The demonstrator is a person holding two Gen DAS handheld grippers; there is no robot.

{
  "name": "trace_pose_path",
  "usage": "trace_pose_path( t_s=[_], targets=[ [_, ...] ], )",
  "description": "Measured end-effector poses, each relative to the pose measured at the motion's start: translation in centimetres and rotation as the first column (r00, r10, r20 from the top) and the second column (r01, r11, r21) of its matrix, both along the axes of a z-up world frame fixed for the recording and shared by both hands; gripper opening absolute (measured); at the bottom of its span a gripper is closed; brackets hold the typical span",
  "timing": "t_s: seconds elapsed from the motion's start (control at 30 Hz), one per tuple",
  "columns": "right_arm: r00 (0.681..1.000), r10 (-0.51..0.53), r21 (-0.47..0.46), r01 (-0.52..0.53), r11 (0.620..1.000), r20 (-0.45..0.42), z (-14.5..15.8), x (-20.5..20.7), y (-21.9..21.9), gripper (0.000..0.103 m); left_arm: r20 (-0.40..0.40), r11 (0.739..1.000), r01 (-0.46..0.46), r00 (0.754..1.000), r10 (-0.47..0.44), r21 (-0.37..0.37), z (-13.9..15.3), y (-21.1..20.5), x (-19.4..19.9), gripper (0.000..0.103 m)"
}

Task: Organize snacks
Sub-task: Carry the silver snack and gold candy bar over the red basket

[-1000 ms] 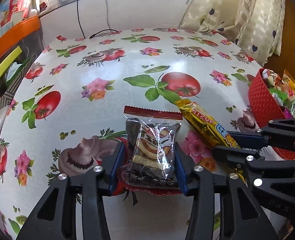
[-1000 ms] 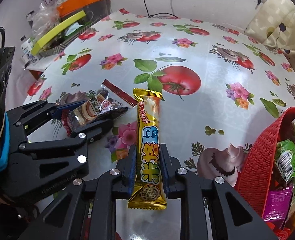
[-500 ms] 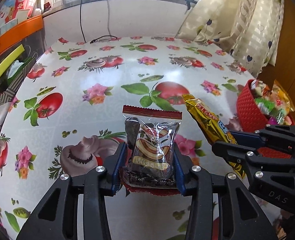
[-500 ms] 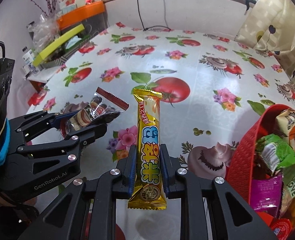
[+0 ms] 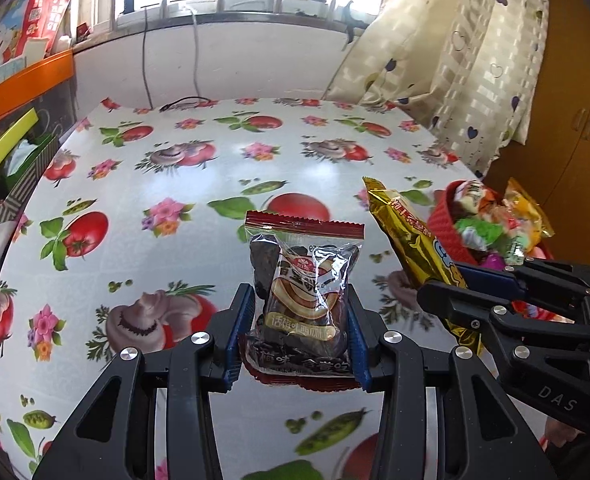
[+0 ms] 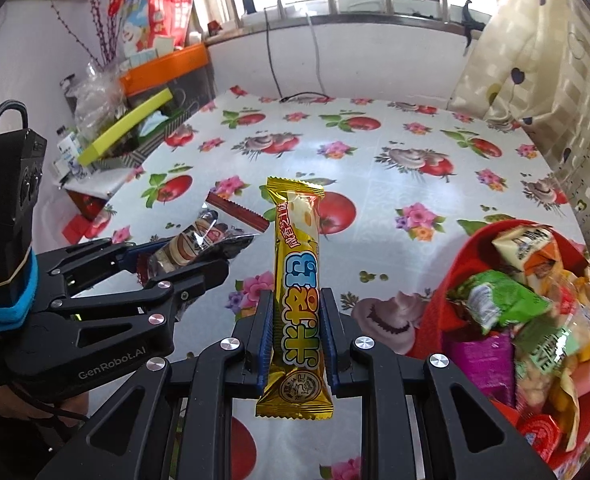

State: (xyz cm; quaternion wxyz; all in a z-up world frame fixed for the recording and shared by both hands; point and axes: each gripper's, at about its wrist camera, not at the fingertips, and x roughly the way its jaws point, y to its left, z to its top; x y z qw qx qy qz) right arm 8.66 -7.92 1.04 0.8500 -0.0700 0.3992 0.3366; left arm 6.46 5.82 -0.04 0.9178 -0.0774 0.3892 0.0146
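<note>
My left gripper (image 5: 300,300) is shut on a clear snack packet with a red top seal (image 5: 303,280) and holds it above the flowered table. The packet also shows in the right wrist view (image 6: 199,242). My right gripper (image 6: 297,300) is shut on a long gold snack bar (image 6: 298,280), held upright above the table. The bar also shows in the left wrist view (image 5: 411,236). A red basket (image 6: 431,312) full of wrapped snacks stands at the right, close to the right gripper; it also shows in the left wrist view (image 5: 441,224).
The table (image 5: 215,184) has a glossy cloth printed with tomatoes and flowers. Boxes, an orange tray (image 6: 163,68) and a yellow-green strip (image 6: 127,126) crowd its left edge. A curtain (image 5: 455,60) hangs at the far right. A black cable (image 5: 183,102) lies at the far edge.
Both grippers have risen with their snacks held, so the table looks farther below. The red basket has come more into view at the right.
</note>
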Motion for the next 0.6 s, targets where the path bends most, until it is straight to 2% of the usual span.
trace_pose_path(
  t_s=[0.27,0.6],
  targets=[
    [0.997,-0.059,0.041,0.057,0.998,0.041,1.8,-0.5,-3.2,0.018,0.033,0.999,0.053,0.998,-0.053,0.003,1.6,-2.5,0.5,0.044],
    [0.988,-0.146,0.064,0.142,0.988,0.052,2.5,-0.3,-7.5,0.018,0.064,0.991,0.136,0.989,-0.136,0.011,2.9,-6.5,1.5,0.044]
  ],
)
